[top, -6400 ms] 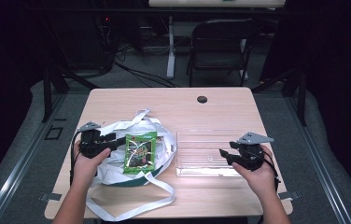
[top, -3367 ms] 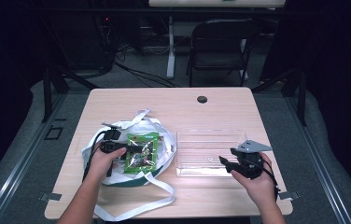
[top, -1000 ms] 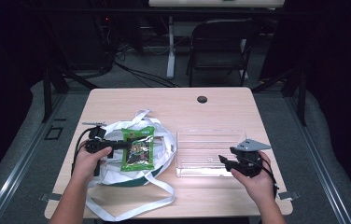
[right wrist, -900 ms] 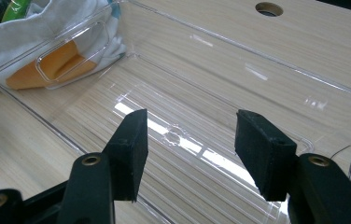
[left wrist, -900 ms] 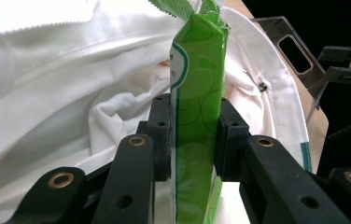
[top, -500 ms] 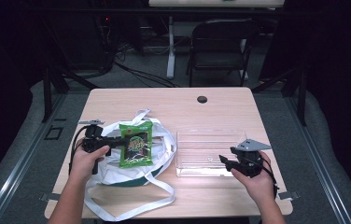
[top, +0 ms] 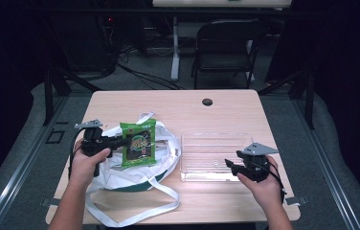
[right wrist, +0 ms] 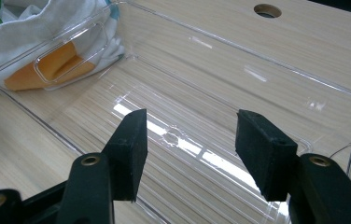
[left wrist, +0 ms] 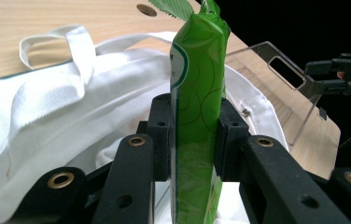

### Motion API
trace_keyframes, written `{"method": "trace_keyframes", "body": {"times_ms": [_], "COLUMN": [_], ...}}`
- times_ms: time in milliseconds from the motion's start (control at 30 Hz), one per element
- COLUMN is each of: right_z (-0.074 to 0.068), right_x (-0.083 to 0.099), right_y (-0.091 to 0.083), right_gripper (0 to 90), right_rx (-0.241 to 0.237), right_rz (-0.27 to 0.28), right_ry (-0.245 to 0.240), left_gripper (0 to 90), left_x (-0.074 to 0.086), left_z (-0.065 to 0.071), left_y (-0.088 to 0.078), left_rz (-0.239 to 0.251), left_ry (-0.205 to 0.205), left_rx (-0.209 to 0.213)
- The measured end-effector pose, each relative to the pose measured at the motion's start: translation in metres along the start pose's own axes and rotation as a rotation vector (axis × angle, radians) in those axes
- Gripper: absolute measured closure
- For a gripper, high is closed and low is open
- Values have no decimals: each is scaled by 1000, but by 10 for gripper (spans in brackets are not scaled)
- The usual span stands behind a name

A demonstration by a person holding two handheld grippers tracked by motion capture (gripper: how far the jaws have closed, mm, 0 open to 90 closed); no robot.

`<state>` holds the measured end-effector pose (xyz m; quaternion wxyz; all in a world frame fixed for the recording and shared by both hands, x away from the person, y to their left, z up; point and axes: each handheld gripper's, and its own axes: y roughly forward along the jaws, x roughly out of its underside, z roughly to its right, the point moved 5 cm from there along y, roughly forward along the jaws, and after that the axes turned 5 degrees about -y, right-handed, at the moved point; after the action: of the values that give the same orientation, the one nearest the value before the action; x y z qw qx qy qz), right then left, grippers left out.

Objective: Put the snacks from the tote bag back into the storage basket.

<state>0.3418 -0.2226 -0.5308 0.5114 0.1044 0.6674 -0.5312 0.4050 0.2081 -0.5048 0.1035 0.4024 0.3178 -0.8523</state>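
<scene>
So, I have left claw (left wrist: 194, 140) clamped on green snack packet (top: 139, 143), above white bag (top: 135, 167). Right claw (right wrist: 190, 140) apart, empty, over clear tray (top: 215, 143). Risks: slick foil slipping from pads; packet snagging bag strap; tray skidding on desk (top: 168, 105).

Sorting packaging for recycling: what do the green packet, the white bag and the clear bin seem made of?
Green packet: glossy plastic film, judging by its sheen and crimped top. White bag: woven cloth, matte, visible weave. Clear bin: rigid transparent plastic, probably acrylic; glare streaks.
</scene>
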Motion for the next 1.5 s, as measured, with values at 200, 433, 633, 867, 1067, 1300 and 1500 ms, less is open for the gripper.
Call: {"method": "trace_keyframes", "body": {"times_ms": [200,433,633,867,1067,1300,1500], "right_z": [0,-2,-3,-3,-4,-5,-10], "right_x": [0,-1,-2,0,0,0,-2], "right_y": [0,0,0,0,0,0,0], "right_gripper": [444,466,451,537,549,578,603], "right_rx": [1,3,15,-4,7,-7,-28], "right_rz": [6,2,5,-25,-23,-31,-33], "right_ry": [-15,-43,-63,-70,-93,-105,-119], "left_gripper": [724,725,725,725,725,726,725], "left_x": [-3,-5,-8,-10,-11,-13,-16], "left_z": [5,8,12,17,22,30,39], "left_y": [-2,-4,-6,-6,-6,-4,-5], "left_rz": [12,29,45,59,68,69,79], "left_ry": [18,26,34,52,63,83,100], "left_rx": [-2,-7,-5,-3,1,13,25]}}
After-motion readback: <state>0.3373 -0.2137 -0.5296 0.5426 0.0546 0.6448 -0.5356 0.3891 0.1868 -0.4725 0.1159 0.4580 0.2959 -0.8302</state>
